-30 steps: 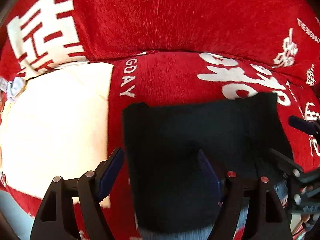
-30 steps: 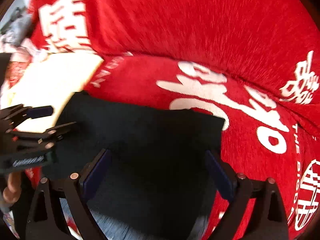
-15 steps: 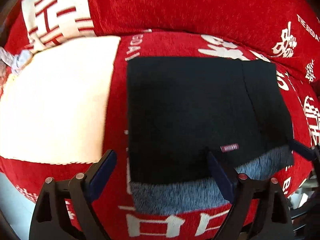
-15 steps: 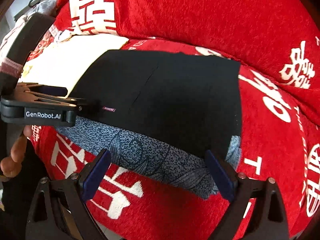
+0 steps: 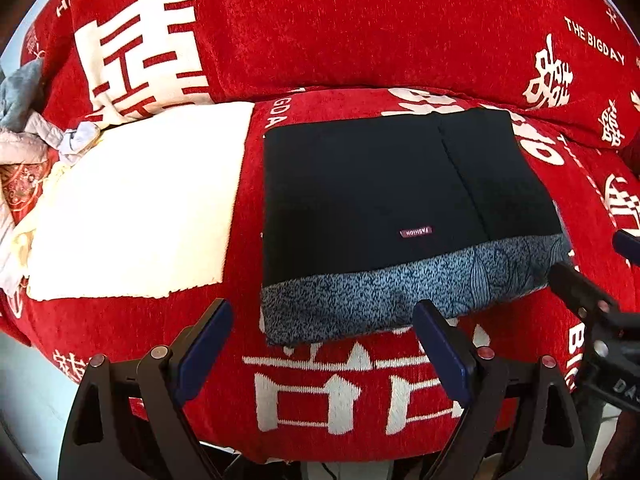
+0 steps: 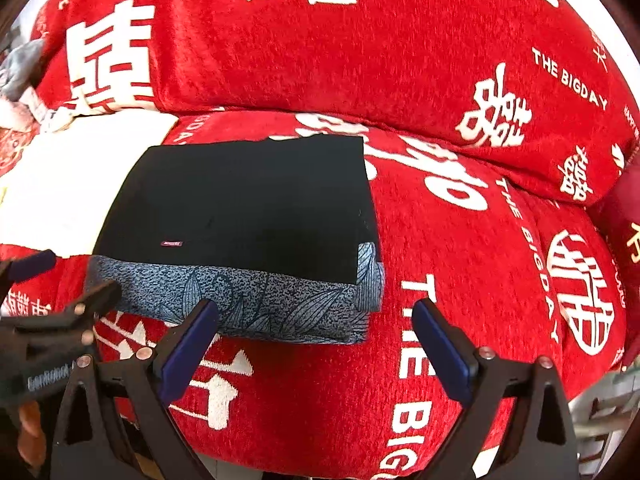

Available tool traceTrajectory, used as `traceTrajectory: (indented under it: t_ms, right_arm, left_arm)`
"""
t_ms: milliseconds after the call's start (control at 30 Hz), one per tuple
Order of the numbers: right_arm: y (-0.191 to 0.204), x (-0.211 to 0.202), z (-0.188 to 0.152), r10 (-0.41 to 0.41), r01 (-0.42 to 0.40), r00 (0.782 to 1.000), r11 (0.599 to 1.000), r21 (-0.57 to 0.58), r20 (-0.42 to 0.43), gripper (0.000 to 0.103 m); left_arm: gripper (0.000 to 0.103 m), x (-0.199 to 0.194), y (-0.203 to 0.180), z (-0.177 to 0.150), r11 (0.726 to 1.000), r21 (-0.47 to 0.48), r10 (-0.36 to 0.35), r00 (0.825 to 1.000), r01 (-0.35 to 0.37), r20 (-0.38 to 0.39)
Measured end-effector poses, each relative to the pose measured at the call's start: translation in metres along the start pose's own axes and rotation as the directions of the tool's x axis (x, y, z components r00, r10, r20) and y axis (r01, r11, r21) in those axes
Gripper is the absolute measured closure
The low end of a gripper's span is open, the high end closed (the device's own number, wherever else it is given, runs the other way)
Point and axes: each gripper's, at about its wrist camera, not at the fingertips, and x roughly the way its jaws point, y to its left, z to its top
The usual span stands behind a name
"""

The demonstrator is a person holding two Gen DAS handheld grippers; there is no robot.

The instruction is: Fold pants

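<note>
Between the wide-apart blue pads of the left gripper (image 5: 322,350) there is only red sofa cover with white letters (image 5: 360,392), and nothing is held. Just past the pads lie the folded black pants with a blue leaf-print band (image 5: 376,200), flat on the seat. Nothing sits in the right gripper (image 6: 314,340) either, its jaws wide. Beside the pants is a cream cloth patch (image 5: 132,208). Behind stands a red back cushion (image 5: 360,28).
</note>
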Motion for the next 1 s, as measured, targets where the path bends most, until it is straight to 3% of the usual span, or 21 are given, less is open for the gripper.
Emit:
traceTrajectory:
  t_ms: [300, 433, 1000]
  right_arm:
    - [0.010, 0.002, 0.003, -0.032, 0.032, 0.999, 0.999, -0.002, -0.024, 0.005]
    - [0.012, 0.004, 0.004, -0.033, 0.034, 0.999, 0.999, 0.014, -0.042, 0.005]
    - [0.015, 0.018, 0.008, -0.049, 0.051, 0.994, 0.998, 0.024, -0.101, 0.005]
  left_arm:
    - [0.011, -0.009, 0.008, -0.008, 0.997, -0.074, 0.030, 0.999, -0.027, 0.043]
    - [0.011, -0.005, 0.006, -0.006, 0.998, -0.028, 0.049, 0.999, -0.049, 0.011]
    - [0.011, -0.001, 0.006, -0.002, 1.000, -0.014, -0.016, 1.000, 0.016, 0.005]
